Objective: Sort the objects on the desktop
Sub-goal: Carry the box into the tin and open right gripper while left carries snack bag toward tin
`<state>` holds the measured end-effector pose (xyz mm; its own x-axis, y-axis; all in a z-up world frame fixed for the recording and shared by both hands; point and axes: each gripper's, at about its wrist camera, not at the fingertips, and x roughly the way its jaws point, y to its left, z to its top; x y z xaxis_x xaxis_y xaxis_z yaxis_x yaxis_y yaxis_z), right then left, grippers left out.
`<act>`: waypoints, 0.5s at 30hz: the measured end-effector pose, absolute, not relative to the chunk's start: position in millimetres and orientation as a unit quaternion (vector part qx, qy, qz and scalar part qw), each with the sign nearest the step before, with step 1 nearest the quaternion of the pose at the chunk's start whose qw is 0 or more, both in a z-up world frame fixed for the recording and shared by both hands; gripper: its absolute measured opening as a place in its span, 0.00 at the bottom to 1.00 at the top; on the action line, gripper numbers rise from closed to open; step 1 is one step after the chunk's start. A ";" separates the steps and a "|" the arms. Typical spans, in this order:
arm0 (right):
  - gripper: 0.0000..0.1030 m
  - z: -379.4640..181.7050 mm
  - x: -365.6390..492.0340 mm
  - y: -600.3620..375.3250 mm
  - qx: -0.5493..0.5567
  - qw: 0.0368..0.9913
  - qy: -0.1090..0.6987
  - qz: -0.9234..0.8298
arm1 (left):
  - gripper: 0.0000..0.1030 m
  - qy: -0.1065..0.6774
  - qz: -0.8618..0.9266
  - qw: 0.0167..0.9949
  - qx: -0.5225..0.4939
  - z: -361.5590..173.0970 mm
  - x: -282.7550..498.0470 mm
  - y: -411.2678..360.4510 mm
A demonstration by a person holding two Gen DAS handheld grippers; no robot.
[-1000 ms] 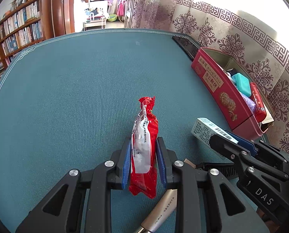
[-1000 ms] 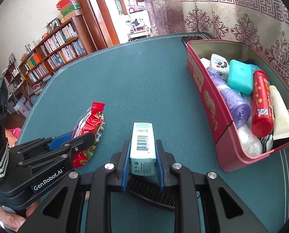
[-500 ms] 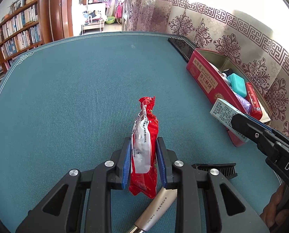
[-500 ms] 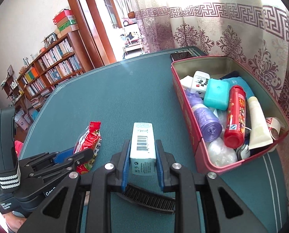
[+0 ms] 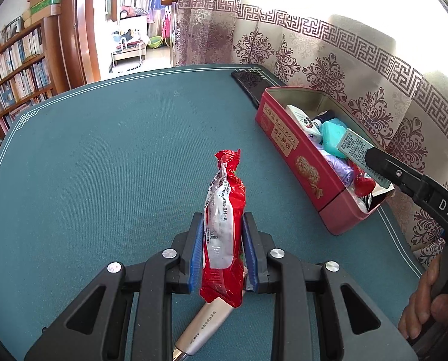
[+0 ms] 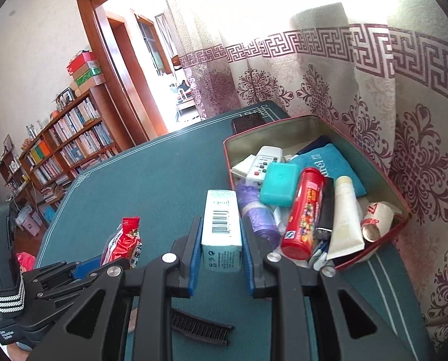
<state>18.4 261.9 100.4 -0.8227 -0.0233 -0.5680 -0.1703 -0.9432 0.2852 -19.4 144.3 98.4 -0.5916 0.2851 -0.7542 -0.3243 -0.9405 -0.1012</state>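
My left gripper [image 5: 222, 251] is shut on a red snack packet [image 5: 224, 225] and holds it above the green table. My right gripper [image 6: 221, 251] is shut on a small white and teal carton [image 6: 221, 228] and holds it just above the near left edge of the red tin box [image 6: 383, 165]. In the left wrist view the carton [image 5: 354, 147] hangs over the box [image 5: 293, 153], which holds several items. The packet also shows in the right wrist view [image 6: 123, 242].
A beige tube [image 5: 206, 328] lies on the table under the left gripper. A black comb [image 6: 198, 328] lies under the right gripper. A dark phone [image 5: 251, 85] lies beyond the box. A curtain hangs behind the box; bookshelves stand at the far left.
The right gripper has risen and carried the carton from the table's near side to above the red box. The left gripper has lifted the packet a little.
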 end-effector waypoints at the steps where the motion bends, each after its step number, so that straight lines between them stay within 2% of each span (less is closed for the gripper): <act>1: 0.26 102.0 20.4 268.7 -0.290 0.048 0.167 0.941 | 0.27 0.025 0.892 0.174 -0.417 100.4 -18.9 148.2; 15: 0.26 95.1 15.0 341.7 -0.273 0.152 0.176 0.934 | 0.27 0.042 0.888 0.213 -0.405 116.2 -20.1 199.0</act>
<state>15.0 341.7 95.1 -0.8046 0.1882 -0.5632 -0.3799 -0.8921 0.2446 -20.1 199.0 116.2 -0.5817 0.3438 -0.7372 -0.4113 -0.9062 -0.0981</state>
